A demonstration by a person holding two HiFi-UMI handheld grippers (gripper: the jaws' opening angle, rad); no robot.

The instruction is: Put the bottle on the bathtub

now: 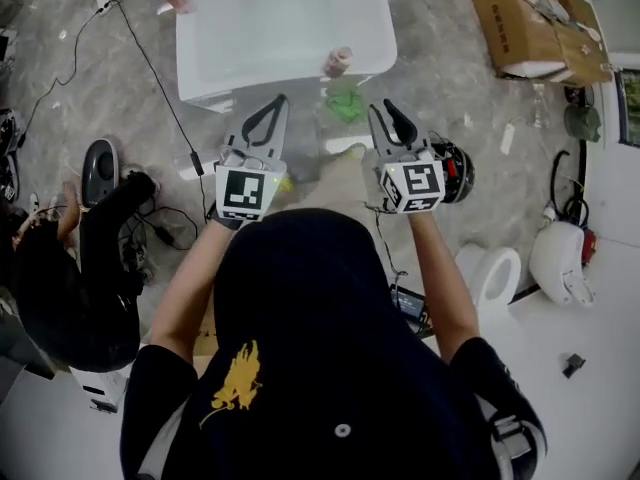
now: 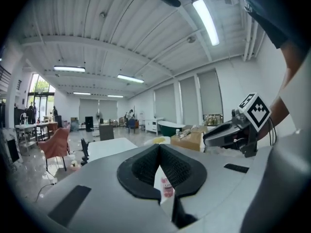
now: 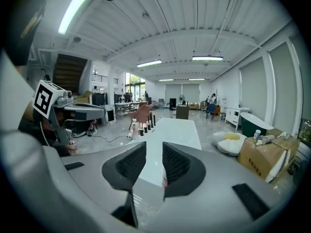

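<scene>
The bottle [image 1: 338,61] already stands on the bathtub [image 1: 200,68], ahead of both tools; the job looks done; left gripper [image 1: 279,101] is pressed together, empty; right gripper [image 1: 382,108] is a little spread, empty; next they likely just pull back.

Head camera looking steeply down on the bathtub [image 1: 300,38], gripper cameras near-level along their jaws; all share it
</scene>
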